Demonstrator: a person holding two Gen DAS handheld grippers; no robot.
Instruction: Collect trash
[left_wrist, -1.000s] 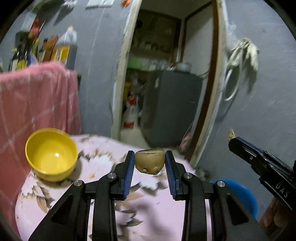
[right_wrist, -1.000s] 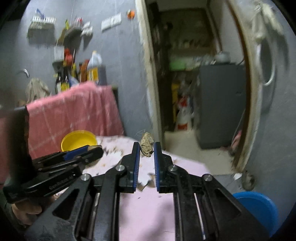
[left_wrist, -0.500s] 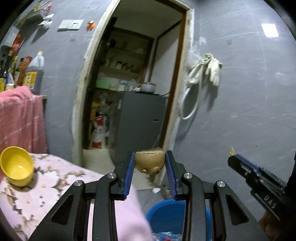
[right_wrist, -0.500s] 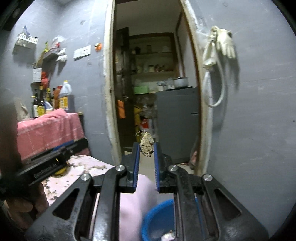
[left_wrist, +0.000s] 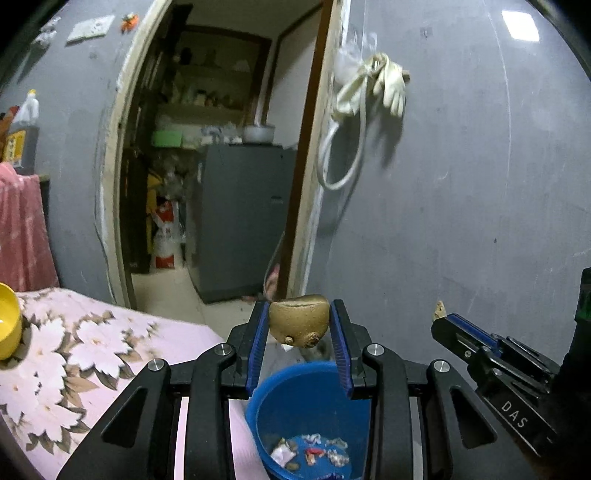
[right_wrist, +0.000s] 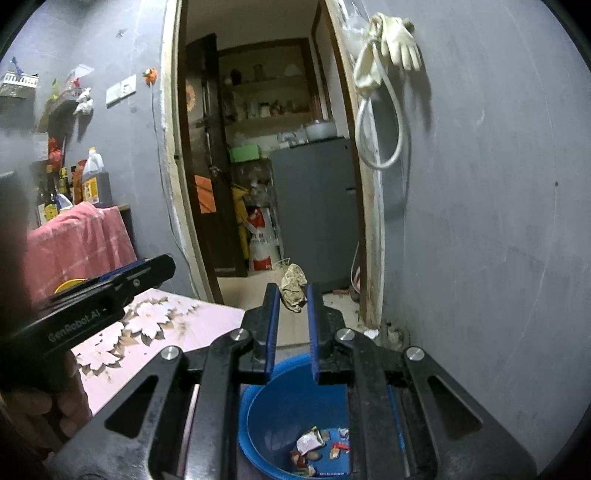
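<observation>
Both grippers hang above the blue bin (left_wrist: 314, 406), left gripper (left_wrist: 300, 325) clamping a potato chunk (left_wrist: 299, 319), right gripper (right_wrist: 291, 295) pinching a crumpled scrap (right_wrist: 293, 288).

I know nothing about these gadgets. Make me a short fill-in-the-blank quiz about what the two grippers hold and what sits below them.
1. The left gripper is shut on a brown ____ piece.
2. Below both grippers stands a bucket coloured ____.
3. The right gripper is shut on a crumpled scrap, while the bucket already holds some ____.
4. The table wears a pink cloth printed with ____.

Missing words: potato; blue; trash; flowers
</observation>
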